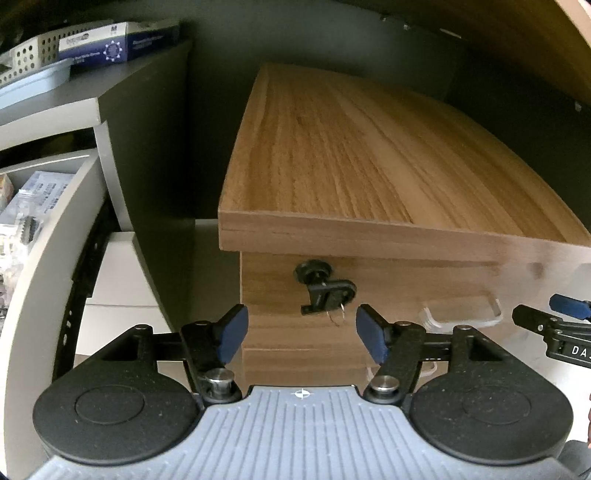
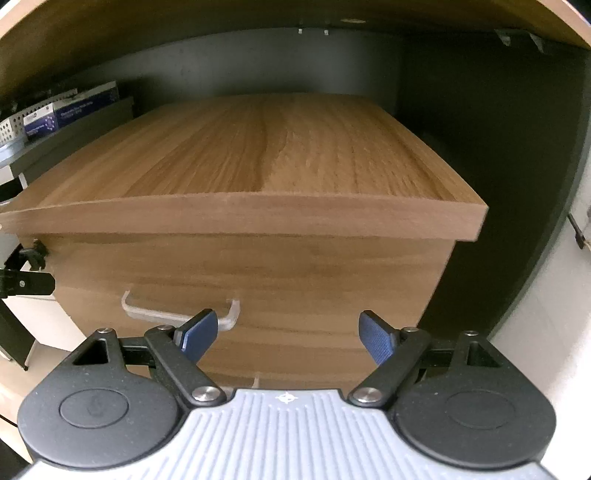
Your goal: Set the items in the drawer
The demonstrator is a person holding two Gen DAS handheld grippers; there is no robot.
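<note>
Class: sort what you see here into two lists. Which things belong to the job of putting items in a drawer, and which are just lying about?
Belongs to the job:
wooden cabinet
clear drawer handle
left tool, open
right tool, open

Just lying about:
key in the lock
blue box
white perforated basket
open grey drawer with packets

Place: an office, looking into the space under a desk
Pedestal: a wood-grain drawer cabinet (image 2: 258,155) is standing under the surface (image 2: 110,22); a key (image 1: 327,291) is hanging in its lock; a clear handle (image 2: 177,314) is showing on its top drawer
Neighbour: a grey cabinet (image 1: 147,129) is standing beside it, its drawer (image 1: 48,229) hanging open
Supplies: a blue box (image 1: 118,44) and a perforated tray (image 1: 33,55) are sitting on top
</note>
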